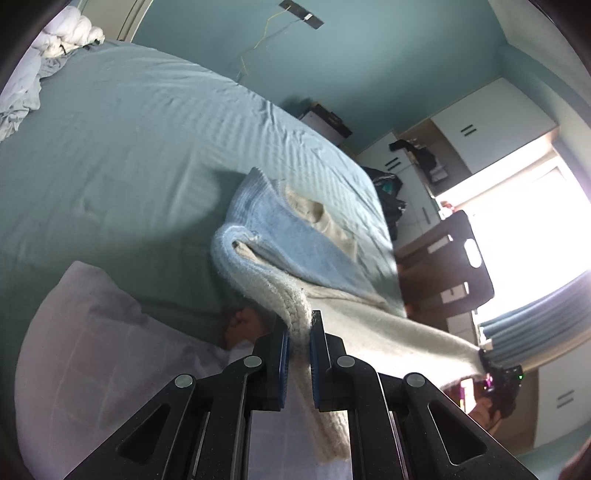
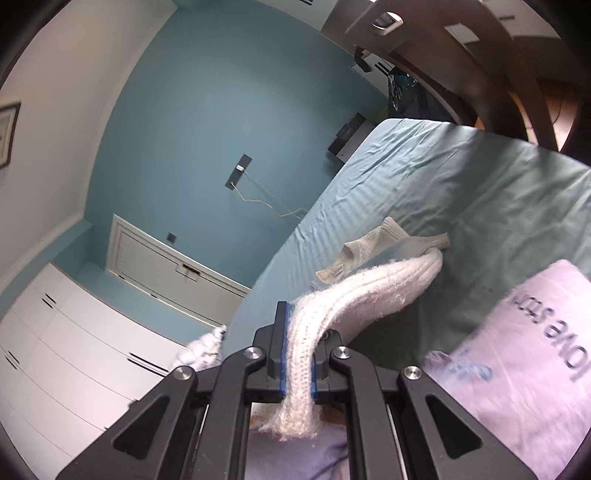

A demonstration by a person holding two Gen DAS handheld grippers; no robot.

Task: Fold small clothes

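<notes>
The blue-and-cream knitted garment (image 1: 295, 243) lies partly on the green bed sheet (image 1: 129, 147), its near ribbed hem lifted clear; the left gripper (image 1: 298, 334) has its jaws pinching one end of that hem; the right gripper (image 2: 298, 332) pinches the other end likewise. Judgement: the fold is only begun; hem raised, not yet carried over, no finished fold visible. A lilac pillow (image 2: 535, 332) lies beside; crumpled white clothes (image 1: 70, 35) wait at the bed's far end.
</notes>
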